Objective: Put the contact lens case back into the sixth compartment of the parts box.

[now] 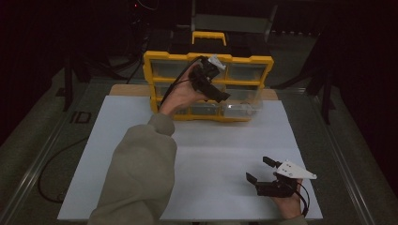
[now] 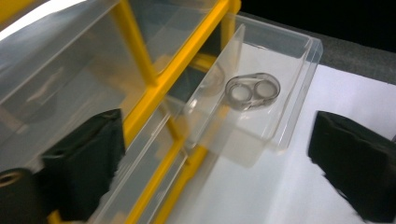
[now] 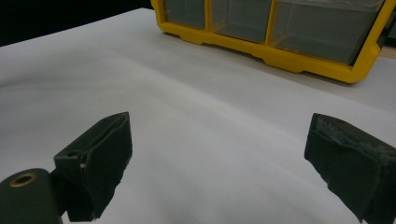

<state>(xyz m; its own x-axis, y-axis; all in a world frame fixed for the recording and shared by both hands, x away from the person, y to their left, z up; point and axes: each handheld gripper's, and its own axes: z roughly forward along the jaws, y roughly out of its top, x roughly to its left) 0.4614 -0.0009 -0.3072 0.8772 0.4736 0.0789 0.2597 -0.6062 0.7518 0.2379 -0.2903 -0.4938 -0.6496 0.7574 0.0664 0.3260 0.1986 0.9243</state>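
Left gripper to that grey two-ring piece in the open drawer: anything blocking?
Nothing visible. The left gripper is open above the pulled-out clear drawer, whose top is open; the grey two-ring piece lies alone on its floor. The drawer's clear walls stand close around it.

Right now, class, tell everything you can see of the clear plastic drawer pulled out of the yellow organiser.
The clear plastic drawer is a shallow see-through tray, pulled partway out of the yellow-framed organiser, hanging over the white table sheet. A small translucent grey two-ringed piece lies on its floor. The open left gripper is near it, not touching.
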